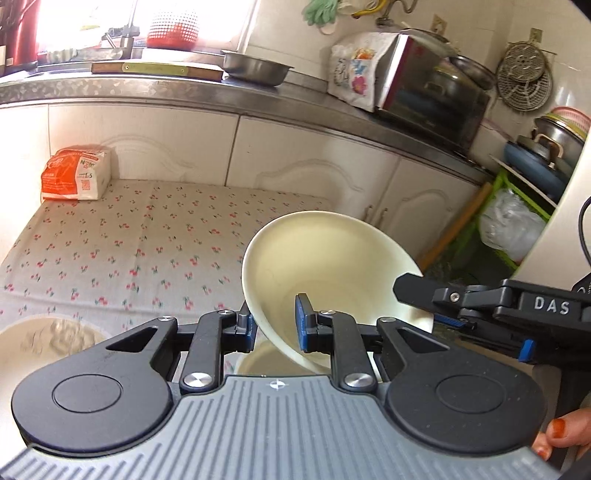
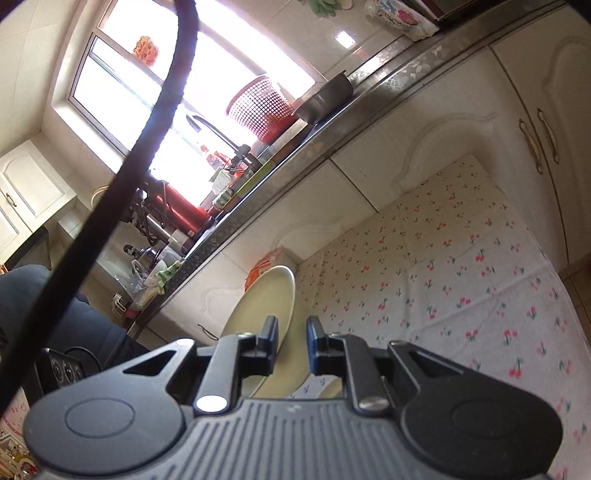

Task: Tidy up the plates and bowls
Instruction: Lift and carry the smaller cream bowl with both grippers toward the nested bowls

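My left gripper (image 1: 275,326) straddles the rim of a cream bowl (image 1: 332,258); one pad is outside the wall, one inside, with a gap at the inner pad. The bowl is tilted and held above the cherry-print table (image 1: 110,251). My right gripper (image 1: 424,299) comes in from the right and grips the bowl's right rim. In the right wrist view, my right gripper (image 2: 291,345) has the bowl (image 2: 266,306) edge-on between its jaws. Another cream dish (image 1: 258,363) sits just under the bowl, mostly hidden. A patterned plate (image 1: 48,339) lies at the lower left.
An orange and white bag (image 1: 75,171) stands at the table's back left against white cabinets. The counter above holds a steel basin (image 1: 255,68), a red basket (image 1: 171,27) and a covered microwave (image 1: 406,74). A green rack (image 1: 517,221) stands at the right.
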Motion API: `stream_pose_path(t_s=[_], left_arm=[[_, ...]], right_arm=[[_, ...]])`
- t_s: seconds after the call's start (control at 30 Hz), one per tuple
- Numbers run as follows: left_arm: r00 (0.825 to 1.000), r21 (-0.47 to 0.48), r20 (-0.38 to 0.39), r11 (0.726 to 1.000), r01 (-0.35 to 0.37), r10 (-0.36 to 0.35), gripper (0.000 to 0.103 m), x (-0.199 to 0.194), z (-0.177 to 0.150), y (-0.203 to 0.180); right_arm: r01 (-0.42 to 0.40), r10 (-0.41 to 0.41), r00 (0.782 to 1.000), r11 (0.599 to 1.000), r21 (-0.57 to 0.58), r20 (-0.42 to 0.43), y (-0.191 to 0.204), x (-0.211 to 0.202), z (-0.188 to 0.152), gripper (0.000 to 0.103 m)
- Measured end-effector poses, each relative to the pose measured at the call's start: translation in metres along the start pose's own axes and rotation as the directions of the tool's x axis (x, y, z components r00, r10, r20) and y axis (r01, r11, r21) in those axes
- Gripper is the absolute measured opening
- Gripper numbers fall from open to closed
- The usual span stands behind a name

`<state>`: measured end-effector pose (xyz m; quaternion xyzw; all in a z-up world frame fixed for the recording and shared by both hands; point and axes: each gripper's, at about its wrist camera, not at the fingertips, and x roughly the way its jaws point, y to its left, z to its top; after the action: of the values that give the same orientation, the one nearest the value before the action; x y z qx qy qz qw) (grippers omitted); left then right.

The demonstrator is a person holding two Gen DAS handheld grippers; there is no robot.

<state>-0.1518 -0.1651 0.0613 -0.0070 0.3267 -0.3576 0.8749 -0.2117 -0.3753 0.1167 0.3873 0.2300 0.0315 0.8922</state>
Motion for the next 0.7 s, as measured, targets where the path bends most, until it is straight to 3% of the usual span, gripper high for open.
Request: stream_pose_path(t_s=[0.2, 0.37, 0.7], left_arm=[[1.000, -0.021, 0.006, 0.999, 0.025, -0.025, 0.021, -0.033, -0.022, 0.005], [0.999, -0.077, 0.022, 0.996, 0.034, -0.033, 0.021, -0.039, -0.034, 0.002], [1.000, -0.103, 0.002, 0.995, 0.011, -0.011, 0.021, -0.003, -0.034, -0.003]], right_arm=[[0.008, -0.009, 1.000, 1.000, 0.023, 0.018, 0.011, -0.024, -0.031, 0.014], [0.028, -0.028, 0.999, 0.999, 0.026, 0.025, 0.014, -0.044, -0.061, 0.014], [0.099, -0.100, 0.994, 0.994, 0.039, 0.033, 0.003, -0.033, -0.071, 0.014]])
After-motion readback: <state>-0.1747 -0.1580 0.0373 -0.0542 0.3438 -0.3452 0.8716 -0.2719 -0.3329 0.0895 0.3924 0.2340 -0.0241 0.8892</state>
